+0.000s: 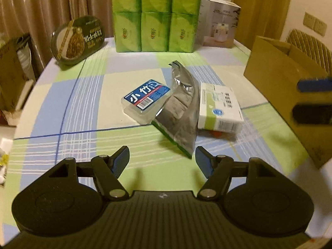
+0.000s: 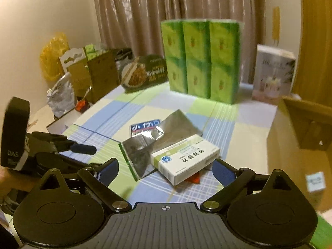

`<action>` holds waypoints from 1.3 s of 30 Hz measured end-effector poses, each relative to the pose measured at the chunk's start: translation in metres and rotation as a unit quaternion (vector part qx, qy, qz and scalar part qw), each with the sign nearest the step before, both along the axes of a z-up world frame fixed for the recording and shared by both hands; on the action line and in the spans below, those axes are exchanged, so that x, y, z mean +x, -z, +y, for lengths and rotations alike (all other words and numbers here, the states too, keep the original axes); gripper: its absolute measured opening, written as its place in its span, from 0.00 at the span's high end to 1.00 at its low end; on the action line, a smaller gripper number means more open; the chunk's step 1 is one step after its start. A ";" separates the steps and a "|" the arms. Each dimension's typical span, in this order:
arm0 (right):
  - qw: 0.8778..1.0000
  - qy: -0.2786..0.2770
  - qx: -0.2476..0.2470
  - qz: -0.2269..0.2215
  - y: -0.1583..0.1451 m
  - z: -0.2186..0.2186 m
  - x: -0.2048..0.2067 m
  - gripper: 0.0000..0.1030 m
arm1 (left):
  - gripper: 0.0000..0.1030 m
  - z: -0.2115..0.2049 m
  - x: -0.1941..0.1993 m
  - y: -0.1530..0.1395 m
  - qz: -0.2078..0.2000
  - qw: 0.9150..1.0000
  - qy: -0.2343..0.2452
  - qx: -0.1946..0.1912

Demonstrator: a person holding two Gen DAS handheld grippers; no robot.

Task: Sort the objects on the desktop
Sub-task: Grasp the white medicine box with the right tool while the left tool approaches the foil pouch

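Both the left gripper and right gripper stood spread and empty, the right approaching the white box, presumably for pickup

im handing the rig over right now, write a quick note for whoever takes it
Left gripper: open, empty, above the tablecloth just short of the silver foil pouch.
Right gripper: open, empty, its fingers on either side of the near end of the white and green medicine box, not closed on it.
The pile sits mid-table: the clear case with the blue label, the pouch leaning over it, and the medicine box on the pouch's other side with something orange-red under it.
The open cardboard box stands at the table's right edge.
Done: nothing visibly sorted. Left: the whole pile.
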State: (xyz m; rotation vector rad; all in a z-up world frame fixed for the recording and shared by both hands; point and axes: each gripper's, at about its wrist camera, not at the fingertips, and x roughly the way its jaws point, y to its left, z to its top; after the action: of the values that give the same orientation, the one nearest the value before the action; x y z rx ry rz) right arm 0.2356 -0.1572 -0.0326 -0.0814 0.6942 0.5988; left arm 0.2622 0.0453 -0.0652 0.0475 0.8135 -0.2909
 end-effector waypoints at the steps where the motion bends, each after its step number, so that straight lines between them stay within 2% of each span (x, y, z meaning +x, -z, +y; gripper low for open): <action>1: 1.000 0.002 -0.002 0.007 0.005 0.003 0.007 0.08 | 0.37 0.001 0.006 0.001 0.002 1.000 -0.002 -0.006; 4: 0.999 0.013 -0.002 0.042 0.022 0.008 0.029 0.08 | 0.37 0.001 0.022 0.004 0.005 1.000 -0.009 -0.011; 8: 0.995 0.040 0.015 0.089 0.039 0.006 0.054 0.08 | 0.52 0.002 0.040 0.007 0.012 1.000 -0.006 -0.022; 13: 0.989 0.071 0.043 0.124 0.052 0.002 0.081 0.08 | 0.52 0.011 0.055 0.013 0.025 0.999 -0.016 -0.044; 16: 0.986 0.081 0.054 0.134 0.054 0.004 0.092 0.08 | 0.52 0.013 0.060 0.015 0.031 0.997 -0.015 -0.064; 20: 0.985 0.082 0.055 0.139 0.056 0.013 0.101 0.08 | 0.52 0.009 0.064 0.015 0.027 0.998 -0.010 -0.063; 23: 0.986 0.085 0.043 0.138 0.061 0.019 0.106 0.05 | 0.51 0.006 0.066 0.016 0.026 0.998 -0.003 -0.059; 29: 0.986 0.080 -0.002 0.145 0.070 0.014 0.110 0.06 | 0.49 -0.003 0.066 0.021 0.025 0.999 0.018 -0.040; 34: 0.987 0.073 -0.011 0.140 0.062 0.008 0.107 0.39 | 0.49 -0.009 0.070 0.023 0.028 0.998 0.023 -0.044; 39: 0.985 0.086 0.009 0.153 0.062 0.000 0.110 0.40 | 0.52 -0.020 0.072 0.024 0.031 0.999 0.024 -0.036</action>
State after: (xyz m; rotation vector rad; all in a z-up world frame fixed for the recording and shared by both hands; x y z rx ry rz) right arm 0.3452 -0.1572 -0.0947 0.0880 0.9827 0.4553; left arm 0.3344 0.0255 -0.0895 -0.0104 0.8637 -0.3678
